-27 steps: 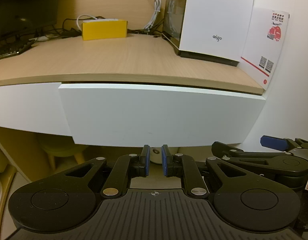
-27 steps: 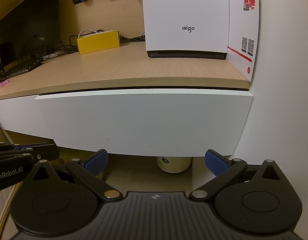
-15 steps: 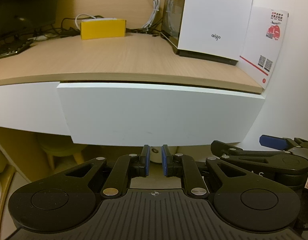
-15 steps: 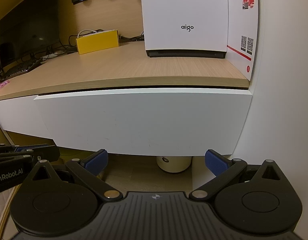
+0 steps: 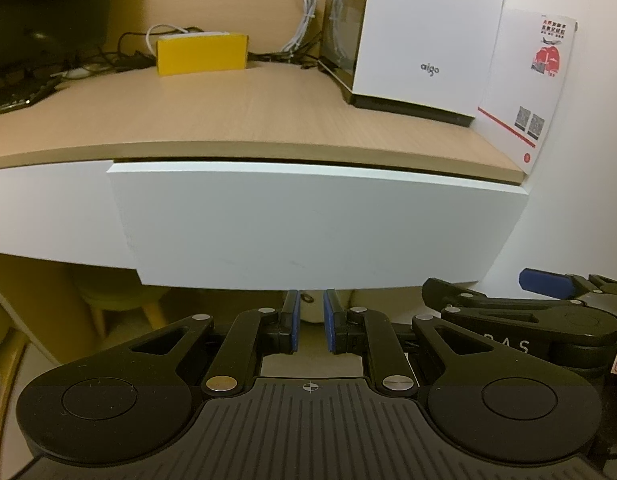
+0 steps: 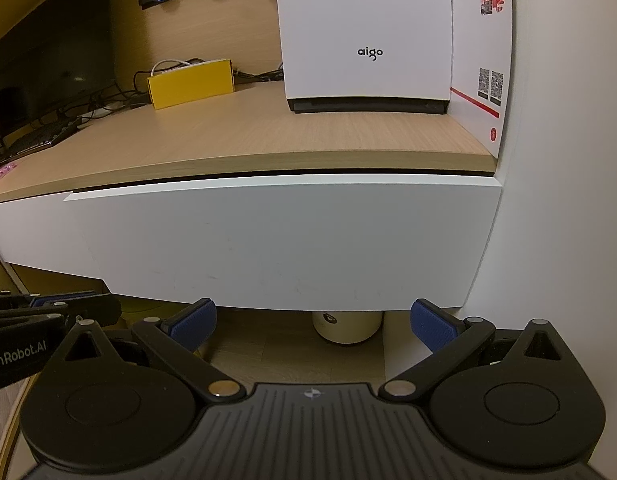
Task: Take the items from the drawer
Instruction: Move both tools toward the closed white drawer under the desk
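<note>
The white drawer front [image 5: 308,224] hangs under the wooden desktop and stands out a little from the panel to its left. A thin dark slit runs along its top, and its contents are hidden. My left gripper [image 5: 308,312] sits just below the drawer's lower edge, near its middle. Its blue pads [image 5: 293,316] are a narrow gap apart with nothing between them. My right gripper [image 6: 312,320] is wide open and empty below the drawer front [image 6: 276,240], towards its right end. The two grippers are side by side: the right gripper [image 5: 492,286] shows in the left wrist view and the left gripper [image 6: 48,304] in the right wrist view.
On the desktop [image 5: 228,120] stand a yellow box [image 5: 201,54], a white "aigo" box [image 5: 428,32], a leaflet [image 5: 528,92] against the right wall, cables and a dark monitor [image 6: 56,52]. A cream round object [image 6: 346,326] sits on the floor under the drawer.
Both grippers have edged slightly closer to the drawer front. The jaws of both stand as before, and the drawer has not visibly moved.
</note>
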{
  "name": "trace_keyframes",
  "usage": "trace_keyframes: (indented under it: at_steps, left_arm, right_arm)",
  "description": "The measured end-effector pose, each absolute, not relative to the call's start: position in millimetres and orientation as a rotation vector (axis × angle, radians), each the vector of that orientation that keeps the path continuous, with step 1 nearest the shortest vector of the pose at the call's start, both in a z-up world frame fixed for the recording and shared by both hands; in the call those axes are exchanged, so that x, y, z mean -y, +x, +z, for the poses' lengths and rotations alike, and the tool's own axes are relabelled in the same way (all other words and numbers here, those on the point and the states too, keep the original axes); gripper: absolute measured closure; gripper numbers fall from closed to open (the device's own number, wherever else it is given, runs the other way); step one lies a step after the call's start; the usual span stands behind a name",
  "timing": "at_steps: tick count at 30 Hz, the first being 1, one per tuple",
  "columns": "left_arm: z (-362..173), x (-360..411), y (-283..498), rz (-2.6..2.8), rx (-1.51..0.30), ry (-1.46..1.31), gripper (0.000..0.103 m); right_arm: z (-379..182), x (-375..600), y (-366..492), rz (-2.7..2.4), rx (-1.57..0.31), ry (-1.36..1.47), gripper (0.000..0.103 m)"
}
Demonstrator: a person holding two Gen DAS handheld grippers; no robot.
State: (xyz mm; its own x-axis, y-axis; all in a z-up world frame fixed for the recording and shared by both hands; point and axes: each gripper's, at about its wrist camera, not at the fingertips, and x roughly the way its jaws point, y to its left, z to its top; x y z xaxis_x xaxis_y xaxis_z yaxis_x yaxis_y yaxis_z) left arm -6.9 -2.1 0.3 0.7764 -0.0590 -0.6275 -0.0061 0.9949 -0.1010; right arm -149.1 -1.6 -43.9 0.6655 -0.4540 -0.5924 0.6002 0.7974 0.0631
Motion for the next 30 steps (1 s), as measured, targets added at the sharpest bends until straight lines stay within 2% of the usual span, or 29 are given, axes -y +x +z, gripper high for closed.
trace_keyframes:
  at_steps: [11, 19, 30]
  left_arm:
    - [7, -4, -2, -0.037, -0.690, -0.087, 0.088]
    - [30, -32, 0, -0.019, -0.658, -0.096, 0.088]
    - [56, -89, 61, -0.006, -0.674, -0.166, 0.088]
  right_arm:
    - [-38, 9, -148, -0.616, -0.575, 0.311, 0.000]
    - [-30, 17, -147, -0.627, -0.554, 0.340, 0.000]
    - [-14, 22, -105, -0.608, -0.584, 0.256, 0.000]
